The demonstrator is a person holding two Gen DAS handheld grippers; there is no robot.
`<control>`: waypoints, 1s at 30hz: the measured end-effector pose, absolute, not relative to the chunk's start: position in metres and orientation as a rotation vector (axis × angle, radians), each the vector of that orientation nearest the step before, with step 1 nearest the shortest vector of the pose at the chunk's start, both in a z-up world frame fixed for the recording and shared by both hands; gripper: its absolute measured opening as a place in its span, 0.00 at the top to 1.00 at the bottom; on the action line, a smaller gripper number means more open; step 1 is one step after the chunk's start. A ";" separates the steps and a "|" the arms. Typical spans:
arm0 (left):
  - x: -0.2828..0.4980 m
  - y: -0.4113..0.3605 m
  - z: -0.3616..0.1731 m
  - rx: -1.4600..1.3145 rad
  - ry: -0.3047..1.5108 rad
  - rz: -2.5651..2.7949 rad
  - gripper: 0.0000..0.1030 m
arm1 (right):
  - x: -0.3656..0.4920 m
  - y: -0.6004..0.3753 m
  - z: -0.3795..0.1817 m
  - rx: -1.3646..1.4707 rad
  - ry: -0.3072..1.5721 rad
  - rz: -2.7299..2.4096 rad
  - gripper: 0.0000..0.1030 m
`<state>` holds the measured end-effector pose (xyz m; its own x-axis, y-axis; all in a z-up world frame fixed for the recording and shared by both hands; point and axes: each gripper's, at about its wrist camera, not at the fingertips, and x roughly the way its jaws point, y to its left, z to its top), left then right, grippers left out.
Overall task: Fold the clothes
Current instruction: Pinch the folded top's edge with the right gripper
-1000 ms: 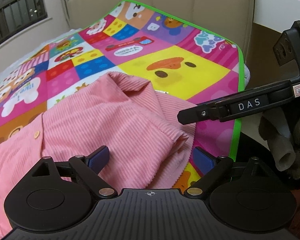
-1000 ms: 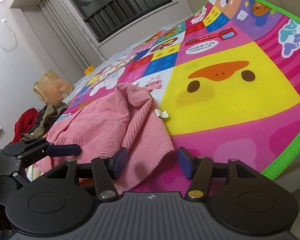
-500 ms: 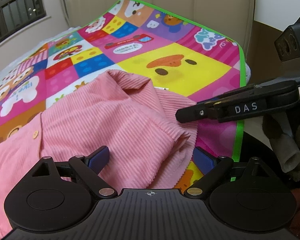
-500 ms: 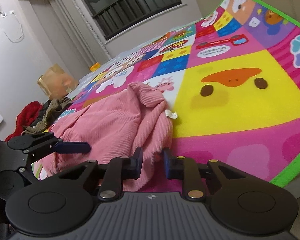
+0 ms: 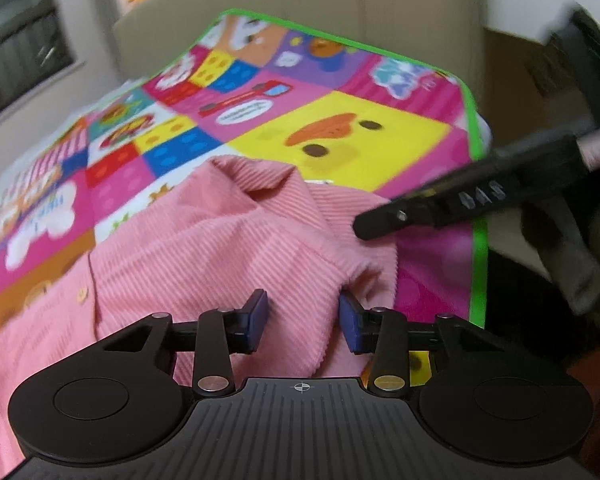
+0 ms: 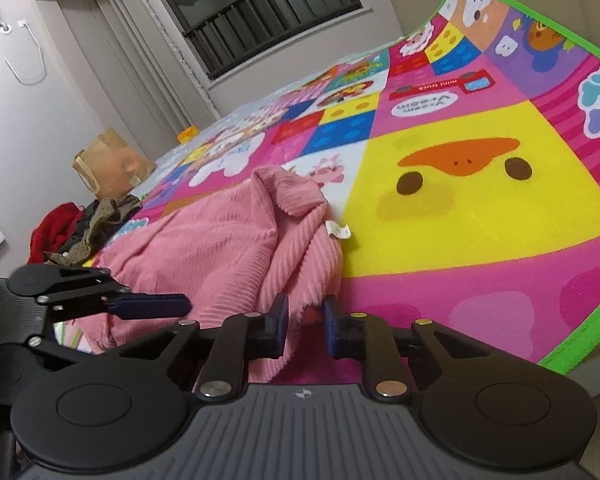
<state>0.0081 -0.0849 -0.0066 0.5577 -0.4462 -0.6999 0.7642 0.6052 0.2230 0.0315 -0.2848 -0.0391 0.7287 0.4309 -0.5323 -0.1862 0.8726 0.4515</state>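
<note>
Both pairs of jaws have just been closing since a second ago, each around pink corduroy. Through my left wrist camera, my left gripper straddles a fold of the pink shirt, which lies on the patchwork play mat; whether the pads press it I cannot tell. Through my right wrist camera, my right gripper is clenched on the shirt's hem near the mat's front edge.
</note>
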 end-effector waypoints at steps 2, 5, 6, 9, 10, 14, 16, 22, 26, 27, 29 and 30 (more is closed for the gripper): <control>0.008 -0.082 -0.009 0.591 0.629 -0.758 0.51 | 0.032 -0.284 -0.041 0.383 0.683 0.342 0.82; 0.012 -0.076 -0.011 0.594 0.625 -0.757 0.51 | 0.031 -0.283 -0.040 0.378 0.684 0.334 0.82; 0.013 -0.074 -0.010 0.582 0.626 -0.759 0.50 | 0.032 -0.283 -0.040 0.373 0.685 0.331 0.82; 0.013 -0.075 -0.011 0.587 0.616 -0.758 0.49 | 0.031 -0.281 -0.040 0.361 0.685 0.325 0.82; 0.013 -0.075 -0.012 0.590 0.612 -0.758 0.49 | 0.031 -0.280 -0.040 0.359 0.684 0.325 0.82; 0.011 -0.076 -0.011 0.602 0.604 -0.752 0.49 | 0.028 -0.282 -0.041 0.371 0.682 0.329 0.82; 0.011 -0.077 -0.010 0.605 0.604 -0.746 0.48 | 0.027 -0.283 -0.043 0.380 0.680 0.330 0.82; 0.009 -0.085 -0.006 0.643 0.592 -0.732 0.34 | 0.026 -0.286 -0.045 0.400 0.674 0.336 0.82; 0.006 -0.090 -0.002 0.666 0.578 -0.735 0.24 | 0.025 -0.288 -0.046 0.416 0.673 0.341 0.82; 0.006 -0.091 -0.001 0.670 0.576 -0.735 0.24 | 0.025 -0.288 -0.046 0.419 0.673 0.341 0.82; 0.008 -0.094 0.000 0.678 0.572 -0.736 0.24 | 0.025 -0.288 -0.047 0.422 0.673 0.341 0.82; 0.008 -0.095 0.000 0.681 0.571 -0.737 0.24 | 0.025 -0.288 -0.047 0.422 0.672 0.340 0.82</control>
